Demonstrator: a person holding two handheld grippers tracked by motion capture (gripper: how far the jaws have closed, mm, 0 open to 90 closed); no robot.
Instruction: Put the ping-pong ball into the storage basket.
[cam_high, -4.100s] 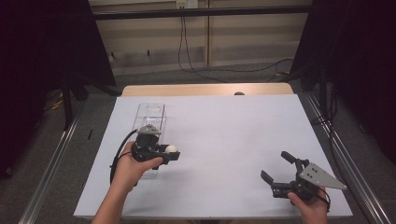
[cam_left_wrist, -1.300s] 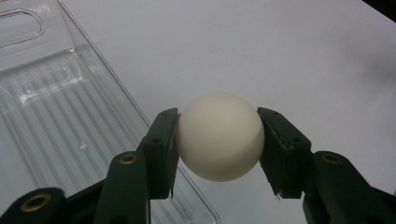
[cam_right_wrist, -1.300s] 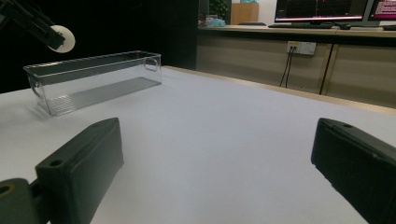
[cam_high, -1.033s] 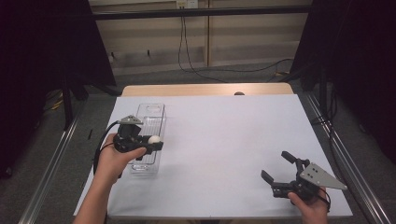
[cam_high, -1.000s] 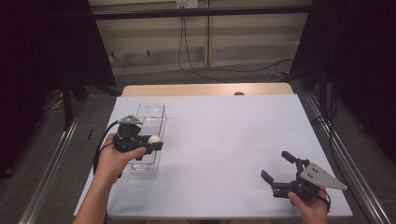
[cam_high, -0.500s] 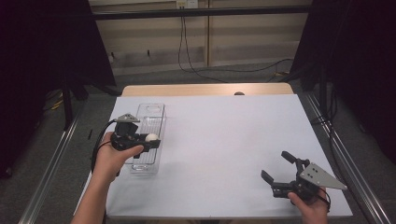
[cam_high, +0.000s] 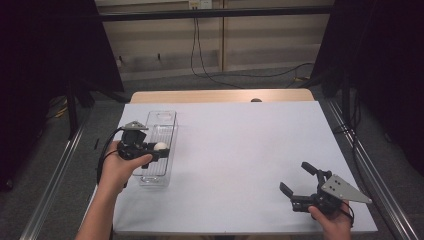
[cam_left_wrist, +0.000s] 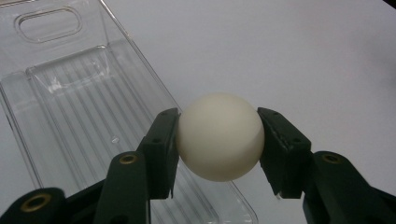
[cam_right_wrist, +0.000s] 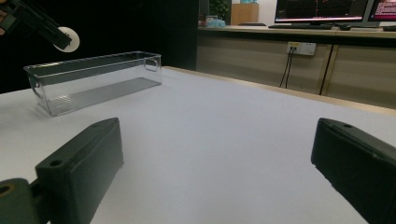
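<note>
The wide white-topped desk (cam_high: 240, 150) carries a long clear plastic bin (cam_high: 159, 147) with ribbed floor and cut-out handles, lying lengthwise near the desk's left edge, its far end toward the back left corner. Above that bin, over its near half, hangs the black two-jaw left gripper (cam_high: 161, 148), held in the person's left hand (cam_high: 120, 165); its jaws are clamped on a small cream-white round ball (cam_left_wrist: 219, 136), one pad pressing each side. From the right gripper's view the ball (cam_right_wrist: 66, 38) sits clear above the bin's rim, not touching it. Well apart, by the desk's front right corner, the black right gripper (cam_high: 299, 181) with its grey three-cornered plate rests low over the desk, jaws spread wide with nothing between them.
</note>
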